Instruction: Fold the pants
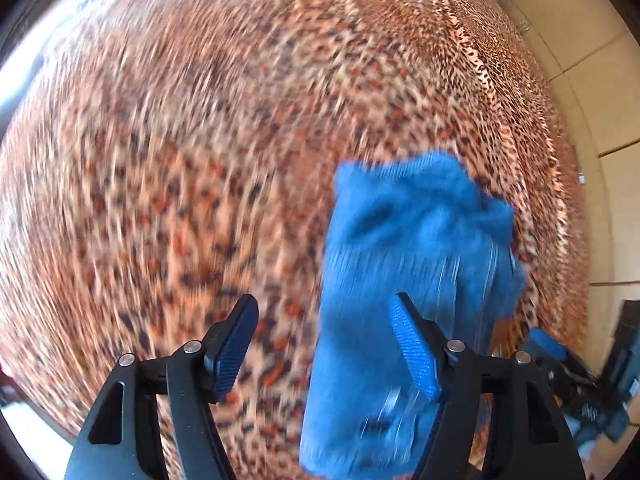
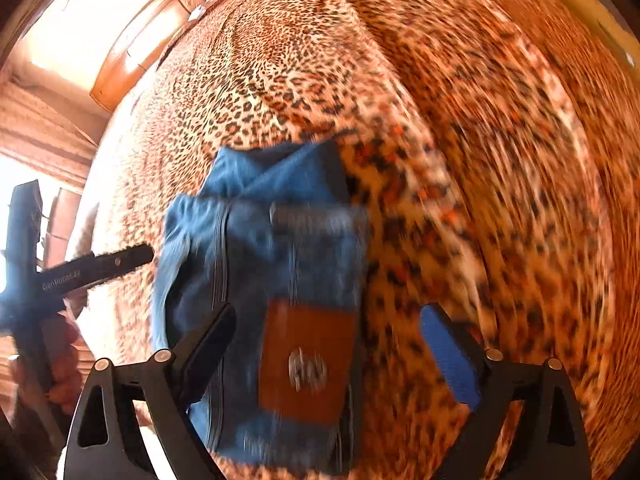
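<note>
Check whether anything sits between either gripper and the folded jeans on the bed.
Nothing visible does. The folded jeans lie bare on the leopard-print bedspread; the right gripper and the left gripper both stand open right over them.

A leopard-print bedspread [image 2: 400, 80] fills the sunlit room beside tan floor tiles [image 1: 580, 32].

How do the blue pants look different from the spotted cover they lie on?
The pants are plain blue denim; the bed cover is an orange and black leopard print. The pants are a small folded bundle; the cover spreads across nearly the whole view. The pants carry a brown patch; the cover shows none. Both are soft fabric, blurred here.
</note>
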`<state>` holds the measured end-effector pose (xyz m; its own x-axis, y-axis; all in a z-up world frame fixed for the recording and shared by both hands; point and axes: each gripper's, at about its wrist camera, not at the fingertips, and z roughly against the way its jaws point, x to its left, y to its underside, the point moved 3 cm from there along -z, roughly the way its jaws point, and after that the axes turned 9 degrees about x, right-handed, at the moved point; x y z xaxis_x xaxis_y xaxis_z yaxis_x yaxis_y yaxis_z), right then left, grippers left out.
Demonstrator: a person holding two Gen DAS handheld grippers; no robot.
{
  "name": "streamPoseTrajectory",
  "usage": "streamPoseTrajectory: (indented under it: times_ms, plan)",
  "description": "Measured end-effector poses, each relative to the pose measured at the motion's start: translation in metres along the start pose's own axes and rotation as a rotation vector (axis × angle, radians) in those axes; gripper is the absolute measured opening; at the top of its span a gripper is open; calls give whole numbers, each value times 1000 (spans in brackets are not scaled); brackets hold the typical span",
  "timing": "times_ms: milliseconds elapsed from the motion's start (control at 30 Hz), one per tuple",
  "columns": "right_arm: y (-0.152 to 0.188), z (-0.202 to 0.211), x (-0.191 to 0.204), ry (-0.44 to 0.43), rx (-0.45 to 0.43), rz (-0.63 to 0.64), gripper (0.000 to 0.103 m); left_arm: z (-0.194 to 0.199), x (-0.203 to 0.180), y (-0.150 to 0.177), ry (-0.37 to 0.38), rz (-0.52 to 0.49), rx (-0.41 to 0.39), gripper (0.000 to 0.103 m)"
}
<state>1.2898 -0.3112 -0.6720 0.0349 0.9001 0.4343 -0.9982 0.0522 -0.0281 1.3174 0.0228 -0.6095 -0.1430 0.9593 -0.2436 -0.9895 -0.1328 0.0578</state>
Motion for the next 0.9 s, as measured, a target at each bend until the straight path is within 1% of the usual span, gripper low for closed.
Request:
streamPoseTrajectory:
  times_ms: [133,200,233,300,367,433,533,667,767,900]
  plan:
    - [26,-11,-14,-40,28,-61,95,-21,22,31,64,44,55,69]
    - [32,-23,-18,-58,46,-91,95,-28,28,36,95,67,69,69]
    - [33,-27,-18,-60,47,-97,97,-30,29,36,96,74,71,69]
    - [33,-30,-15,-63,27,-98,102,-30,30,33,95,73,77,69]
    - [30,-34,-6,-108,22,-91,102,-28,31,33,95,68,76,69]
    - [26,-39,4,-128,26,-77,102,-24,28,25,94,60,69,69]
    - [24,-46,19,-179,37,-68,101,-21,25,22,87,57,54,69]
    - [18,-46,14,-167,39,-74,101,-18,17,20,68,36,40,69]
    - [15,-49,8,-195,36,-121,101,-18,12,19,61,14,38,69]
    - [20,-45,5,-196,28,-145,101,-22,8,13,61,-6,49,69]
